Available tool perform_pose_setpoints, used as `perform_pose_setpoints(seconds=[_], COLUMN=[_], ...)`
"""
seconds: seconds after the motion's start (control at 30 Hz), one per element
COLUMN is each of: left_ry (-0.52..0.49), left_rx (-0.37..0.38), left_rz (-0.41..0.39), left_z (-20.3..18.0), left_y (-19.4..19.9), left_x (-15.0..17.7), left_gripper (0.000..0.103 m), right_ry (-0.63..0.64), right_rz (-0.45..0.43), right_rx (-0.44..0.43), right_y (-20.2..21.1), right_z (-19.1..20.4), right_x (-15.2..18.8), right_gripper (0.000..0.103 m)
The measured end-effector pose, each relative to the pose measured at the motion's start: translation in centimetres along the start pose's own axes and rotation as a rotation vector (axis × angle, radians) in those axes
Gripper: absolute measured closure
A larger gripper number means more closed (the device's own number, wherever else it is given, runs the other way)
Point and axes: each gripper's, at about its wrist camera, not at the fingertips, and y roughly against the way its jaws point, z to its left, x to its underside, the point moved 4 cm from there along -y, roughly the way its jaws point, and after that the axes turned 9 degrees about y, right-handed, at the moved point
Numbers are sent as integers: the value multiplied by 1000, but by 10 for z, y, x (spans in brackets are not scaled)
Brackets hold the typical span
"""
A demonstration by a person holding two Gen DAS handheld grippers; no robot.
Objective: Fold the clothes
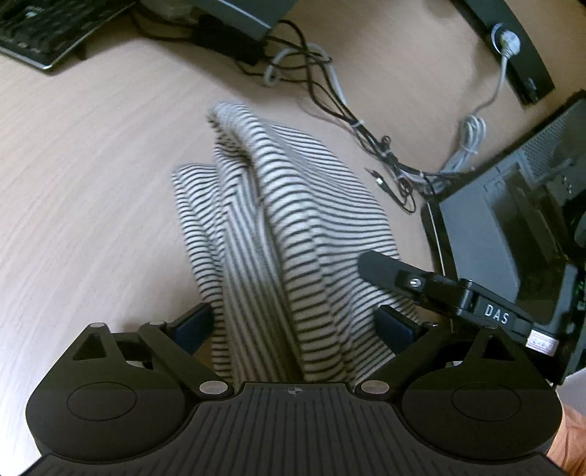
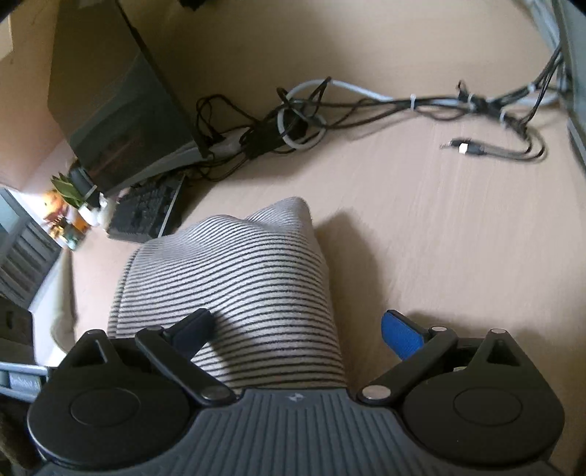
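Note:
A white garment with thin black stripes (image 1: pixel 285 227) lies bunched in long folds on the light wooden table (image 1: pixel 91 183). My left gripper (image 1: pixel 296 326) is open, its blue pads wide apart on either side of the cloth's near end. From the right, a black finger (image 1: pixel 381 269) of my right gripper rests against the garment. In the right wrist view the same garment (image 2: pixel 238 278) is a rounded striped heap. My right gripper (image 2: pixel 296 329) is open over it, the left pad on the cloth and the right pad above bare table.
A keyboard (image 1: pixel 47 33) and tangled cables (image 1: pixel 329 91) lie at the table's far side. A dark computer case (image 1: pixel 512 227) stands at the right. The right wrist view shows a monitor (image 2: pixel 121 102), a keyboard (image 2: pixel 146 212), a loose plug (image 2: pixel 463 148) and a small plant (image 2: pixel 66 186).

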Motion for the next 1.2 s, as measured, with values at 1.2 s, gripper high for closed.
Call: perform_pose_setpoints(seconds=[1.2], left_ry=[-60], left_rx=[34], left_rz=[-279], left_z=[116], left_y=[134], left_x=[-157], left_gripper=[14], right_ry=[296], right_rz=[-23], right_rx=[-36], right_y=[-118], right_z=[136], right_x=[-60], right_gripper=[6])
